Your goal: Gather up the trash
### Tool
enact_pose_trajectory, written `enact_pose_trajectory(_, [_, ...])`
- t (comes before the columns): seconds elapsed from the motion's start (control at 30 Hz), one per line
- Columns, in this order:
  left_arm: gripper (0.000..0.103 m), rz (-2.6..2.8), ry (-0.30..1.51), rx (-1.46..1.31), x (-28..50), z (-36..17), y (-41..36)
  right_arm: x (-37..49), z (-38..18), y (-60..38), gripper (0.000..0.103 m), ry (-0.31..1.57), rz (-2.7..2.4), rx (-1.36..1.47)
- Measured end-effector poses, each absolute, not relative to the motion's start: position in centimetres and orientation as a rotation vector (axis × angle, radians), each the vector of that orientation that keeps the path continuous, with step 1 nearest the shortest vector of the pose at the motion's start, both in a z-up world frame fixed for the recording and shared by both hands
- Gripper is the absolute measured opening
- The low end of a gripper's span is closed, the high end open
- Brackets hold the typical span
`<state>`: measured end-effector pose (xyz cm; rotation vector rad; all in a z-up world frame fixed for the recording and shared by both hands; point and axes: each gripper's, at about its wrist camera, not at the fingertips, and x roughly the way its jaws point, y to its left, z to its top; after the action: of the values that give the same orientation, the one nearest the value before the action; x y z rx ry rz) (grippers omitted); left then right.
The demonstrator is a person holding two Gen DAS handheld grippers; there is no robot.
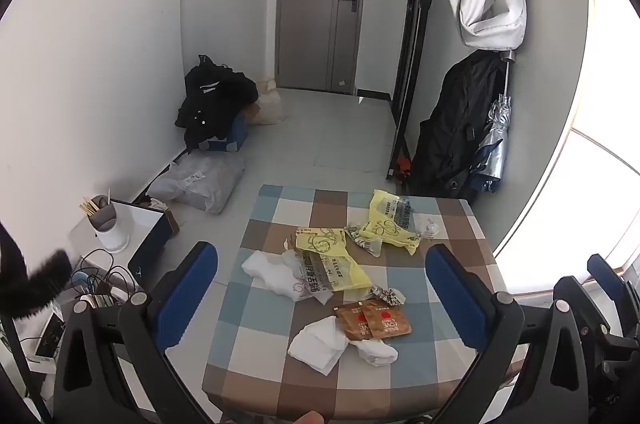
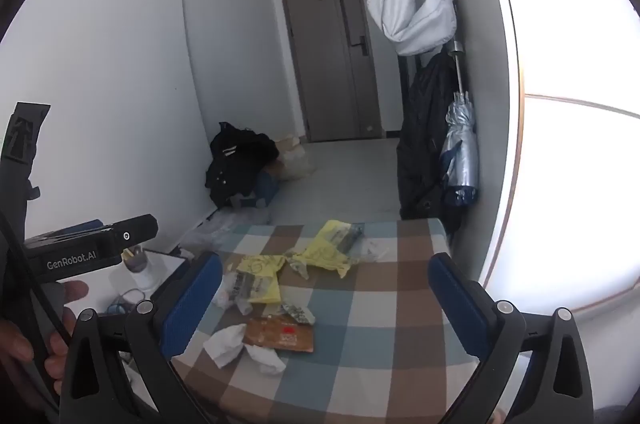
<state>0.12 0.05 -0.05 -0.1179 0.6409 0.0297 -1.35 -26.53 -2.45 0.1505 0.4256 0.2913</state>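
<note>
Several crumpled wrappers point(image 1: 326, 264), yellow, white and brown, on checked table point(image 1: 452, 220).

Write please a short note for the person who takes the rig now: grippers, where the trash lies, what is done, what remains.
Left gripper: open, empty, above the table's near edge. Right gripper: open, empty.
On the checked table: two yellow wrappers, brown sachets, crumpled white tissues, a white plastic bag, small foil scraps.
Done: nothing collected yet.
Left: every piece; no bin is in view.
</note>
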Motion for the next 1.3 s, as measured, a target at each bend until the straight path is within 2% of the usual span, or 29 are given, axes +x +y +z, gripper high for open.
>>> enact_pose_trajectory(1.3, [0.102,0.004,0.645,-0.122,-0.2,-0.5,-0.2,-2.1,-1.9,-27.5,0.103,0.421,0.247,0.149])
